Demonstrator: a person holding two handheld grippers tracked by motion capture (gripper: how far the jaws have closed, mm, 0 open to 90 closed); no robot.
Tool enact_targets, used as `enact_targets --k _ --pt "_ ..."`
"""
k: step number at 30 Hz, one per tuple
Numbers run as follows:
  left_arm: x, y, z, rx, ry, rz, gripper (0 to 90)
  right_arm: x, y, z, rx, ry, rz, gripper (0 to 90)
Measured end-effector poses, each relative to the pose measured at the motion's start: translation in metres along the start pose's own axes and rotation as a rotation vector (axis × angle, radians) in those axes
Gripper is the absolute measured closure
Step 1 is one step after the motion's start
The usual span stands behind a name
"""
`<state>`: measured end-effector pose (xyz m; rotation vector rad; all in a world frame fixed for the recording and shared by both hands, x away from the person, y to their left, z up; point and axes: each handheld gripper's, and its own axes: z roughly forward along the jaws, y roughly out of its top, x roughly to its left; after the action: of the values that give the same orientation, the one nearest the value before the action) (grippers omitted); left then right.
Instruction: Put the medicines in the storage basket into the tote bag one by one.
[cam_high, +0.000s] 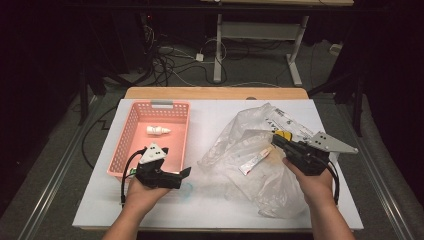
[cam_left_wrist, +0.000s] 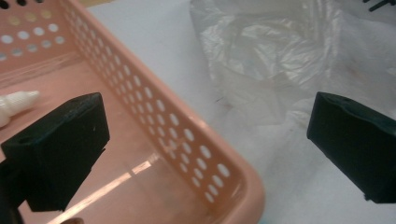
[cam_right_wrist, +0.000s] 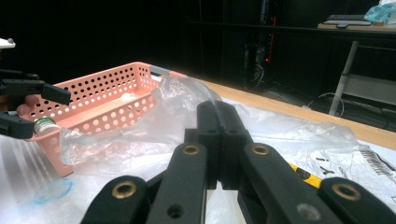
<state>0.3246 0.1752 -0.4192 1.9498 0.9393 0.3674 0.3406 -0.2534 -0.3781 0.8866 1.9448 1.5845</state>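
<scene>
High view first: nearest, at about 7 o'clock on the white desk (cam_high: 210, 200), a hand holds the left hand-held gripper (cam_high: 186, 171). Its jaws are spread wide with nothing between them. In the left gripper view one jaw hangs over the inside of the pink basket (cam_left_wrist: 187, 135) and the other hangs over the desk by the plastic, so the basket's wall is between them but not touched.

At about 4 o'clock the other hand holds the right hand-held gripper (cam_high: 275, 140). Its jaws are pressed together. In the right gripper view the right hand-held gripper (cam_right_wrist: 217, 112) has its closed tips right at the clear plastic bag (cam_right_wrist: 154, 126); I cannot tell if a bit of plastic is caught in them.

The clear plastic bag (cam_high: 255, 150) lies crumpled on the right half of the desk, from the middle out to 3 o'clock. A small tube (cam_high: 256, 160) with red on it lies in the bag, just beside the right jaws.

Farther off, at about 10 o'clock, stands the pink basket (cam_high: 127, 135). A small white bottle (cam_high: 158, 131) lies inside it, near the far end.
</scene>
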Motion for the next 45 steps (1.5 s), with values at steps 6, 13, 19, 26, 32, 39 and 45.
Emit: enact_targets --k 6,13,19,26,32,39,45 --pt "0.014 -0.003 -0.009 -0.003 0.028 -0.029 0.0 0.0 -0.001 0.0 0.003 0.001 0.002 90.0" --pt "0.025 -0.006 -0.018 0.004 0.065 -0.048 0.0 -0.001 -0.001 -0.001 0.001 -0.002 0.006 90.0" --pt "0.036 -0.009 -0.026 0.004 0.108 -0.064 0.0 -0.002 -0.001 -0.002 0.0 -0.003 0.007 90.0" --pt "0.045 -0.011 -0.033 -0.017 0.119 -0.102 0.0 -0.002 -0.001 -0.002 0.002 -0.004 0.001 90.0" --pt "0.053 -0.011 -0.042 -0.008 0.134 -0.118 10.3 -0.001 0.0 -0.003 0.0 -0.007 -0.001 90.0" --pt "0.067 -0.016 -0.054 0.079 0.153 -0.167 38.2 0.0 0.0 -0.002 0.004 -0.002 -0.004 90.0" --pt "0.073 -0.017 -0.067 0.185 0.169 -0.141 65.0 0.002 0.0 -0.001 0.007 0.0 -0.004 90.0"
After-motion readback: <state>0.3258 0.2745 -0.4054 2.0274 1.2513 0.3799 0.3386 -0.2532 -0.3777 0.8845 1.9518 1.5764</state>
